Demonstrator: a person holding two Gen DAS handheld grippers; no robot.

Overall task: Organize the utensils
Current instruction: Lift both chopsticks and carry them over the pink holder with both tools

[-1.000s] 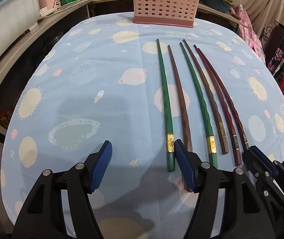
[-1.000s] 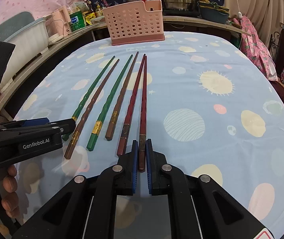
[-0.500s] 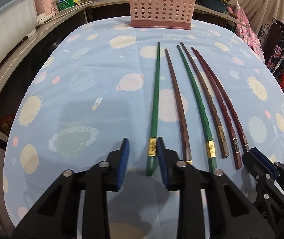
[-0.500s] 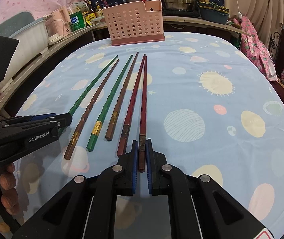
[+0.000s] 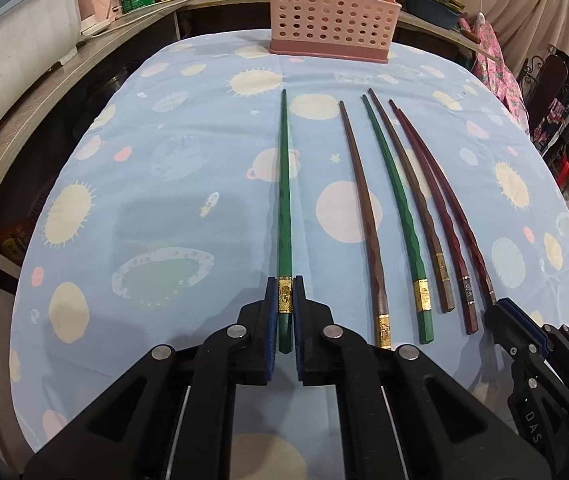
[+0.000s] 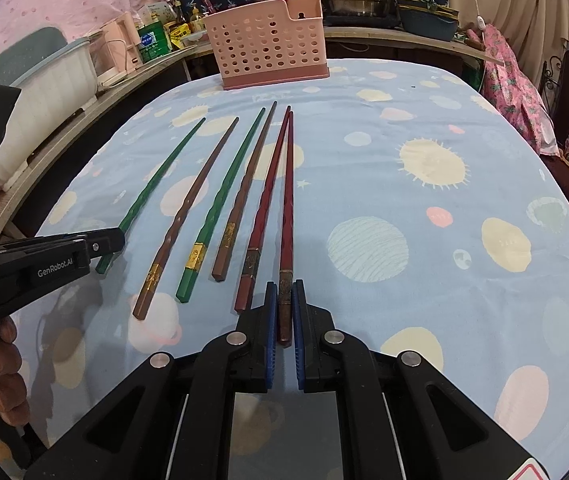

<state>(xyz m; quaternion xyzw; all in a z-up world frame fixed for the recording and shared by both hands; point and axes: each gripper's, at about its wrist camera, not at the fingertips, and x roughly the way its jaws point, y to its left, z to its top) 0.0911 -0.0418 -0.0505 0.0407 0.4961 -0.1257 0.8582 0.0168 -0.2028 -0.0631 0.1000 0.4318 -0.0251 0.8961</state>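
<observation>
Blue planet-print tablecloth (image 5: 156, 208) under everything, spread ahead of both grippers. Pink perforated utensil basket (image 5: 332, 12) upright at far edge, well beyond the fingertips, slightly R of L gripper's line. Six chopsticks flat on cloth, tips toward basket.

L gripper (image 5: 285, 304): jaws just closed, now clamped on butt end of green chopstick (image 5: 284, 184), pads pressing either side of its gold band; stick runs straight ahead from the jaws.

To its R, in order: brown chopstick (image 5: 364, 216), 2nd green chopstick (image 5: 396, 208), 2nd brown chopstick (image 5: 416, 196), dark red chopstick (image 5: 440, 216).

R gripper (image 6: 284, 308): clenched on last dark red chopstick (image 6: 287, 200) near its butt, stick pointing straight ahead. Fingers (image 6: 2, 364) of a hand w/ L gripper's handle at far L in R wrist view.
</observation>
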